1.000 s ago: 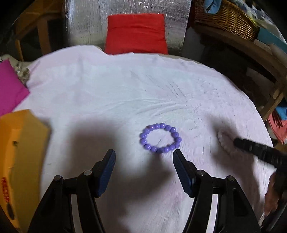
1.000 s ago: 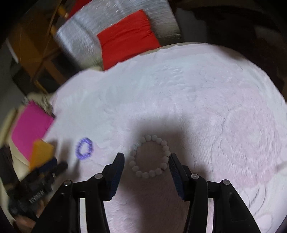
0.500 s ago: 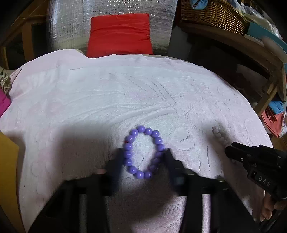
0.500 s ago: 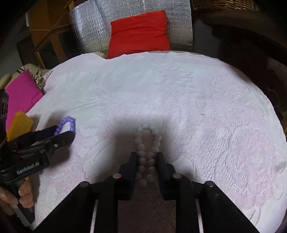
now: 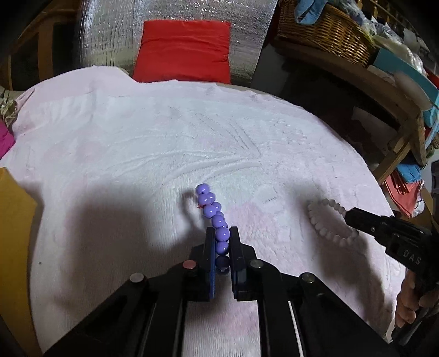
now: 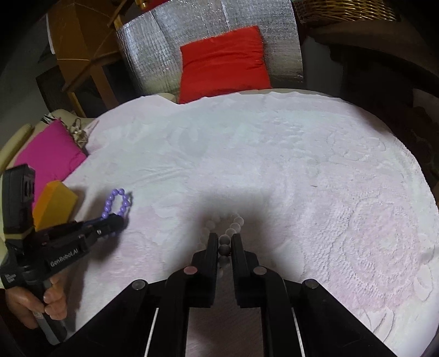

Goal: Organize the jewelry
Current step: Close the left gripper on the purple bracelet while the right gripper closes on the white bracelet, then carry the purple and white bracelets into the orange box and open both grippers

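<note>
Beads of glossy purple plastic, strung as a bracelet (image 5: 213, 217), were pinched flat between the blue pads of the left gripper (image 5: 221, 241), so the loop was squeezed into a narrow double row that ran away from the fingertips over the pale pink textured towel (image 5: 164, 142). In the right wrist view the same purple bracelet (image 6: 116, 204) showed as an oval sticking out beyond the left gripper (image 6: 115, 222) at the near left of the towel, with a person's hand (image 6: 35, 299) wrapped round that gripper's handle.

The right gripper (image 6: 225, 243) was likewise pressed together on a bracelet of round milky-white beads (image 6: 229, 233), several of them caught between its black fingers, the rest curving out ahead in the gripper's shadow. From the left wrist view the white bracelet (image 5: 326, 219) lay as an open loop at the right of the towel, its far side in the tip of the right gripper (image 5: 349, 217); whether it was lifted off the cloth could not be told.

Beyond the far edge of the towel a red cushion (image 5: 183, 50) leaned against a silver quilted foil panel (image 5: 170, 16). A magenta cushion (image 6: 44, 156) and an orange box (image 6: 53, 206) sat at the left, and a woven wicker basket (image 5: 326, 35) stood on a wooden shelf at the far right.
</note>
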Available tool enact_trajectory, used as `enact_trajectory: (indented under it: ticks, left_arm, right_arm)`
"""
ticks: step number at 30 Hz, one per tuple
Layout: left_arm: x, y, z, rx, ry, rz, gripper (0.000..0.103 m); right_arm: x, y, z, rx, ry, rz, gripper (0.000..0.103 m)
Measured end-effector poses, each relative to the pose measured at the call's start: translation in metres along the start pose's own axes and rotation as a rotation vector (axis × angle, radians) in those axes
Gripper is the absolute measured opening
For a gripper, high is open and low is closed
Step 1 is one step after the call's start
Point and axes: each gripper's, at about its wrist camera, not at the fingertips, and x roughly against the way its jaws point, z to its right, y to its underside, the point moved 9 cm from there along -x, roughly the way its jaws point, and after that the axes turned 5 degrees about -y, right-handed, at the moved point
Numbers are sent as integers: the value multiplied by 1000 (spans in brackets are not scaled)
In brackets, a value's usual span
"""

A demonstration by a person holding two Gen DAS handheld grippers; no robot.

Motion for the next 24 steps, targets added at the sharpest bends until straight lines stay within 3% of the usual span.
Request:
enact_trajectory:
  ticks: [4, 11, 24]
  left_arm:
    - [22, 2, 2, -13, -13, 42, 9]
    - [56, 6, -10, -13, -114, 98, 9]
    - [143, 23, -75, 49, -309, 177, 9]
  right_arm:
    - [12, -1, -7, -5, -26, 20, 10]
    - [38, -7, -44, 32, -79, 71, 11]
    - [57, -17, -143, 116, -213, 147, 11]
